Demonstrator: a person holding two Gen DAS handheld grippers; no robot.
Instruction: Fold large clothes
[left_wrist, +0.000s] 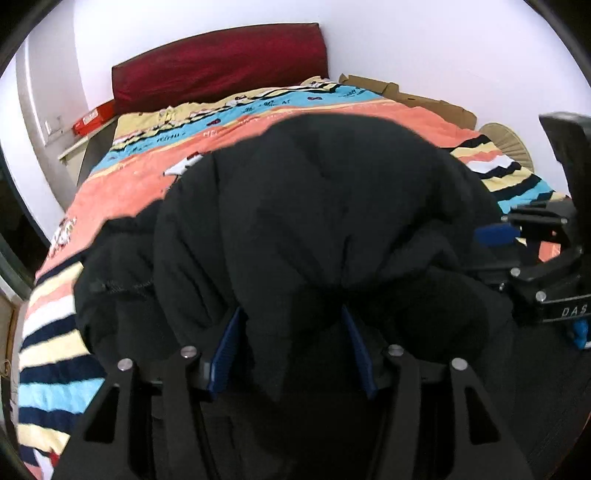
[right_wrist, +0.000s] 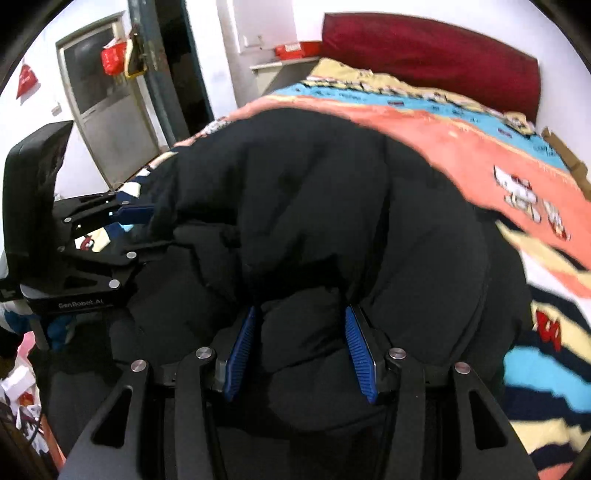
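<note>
A large black padded jacket lies bunched on the bed over a striped, colourful bedspread. My left gripper is shut on a thick fold of the jacket's near edge, its blue pads pressed into the fabric. My right gripper is shut on another thick fold of the jacket at the near edge. The right gripper shows in the left wrist view at the jacket's right side. The left gripper shows in the right wrist view at the jacket's left side.
A dark red headboard cushion stands at the far end of the bed against a white wall. Flattened cardboard and a round woven fan lie at the far right. A door and a cluttered floor lie left.
</note>
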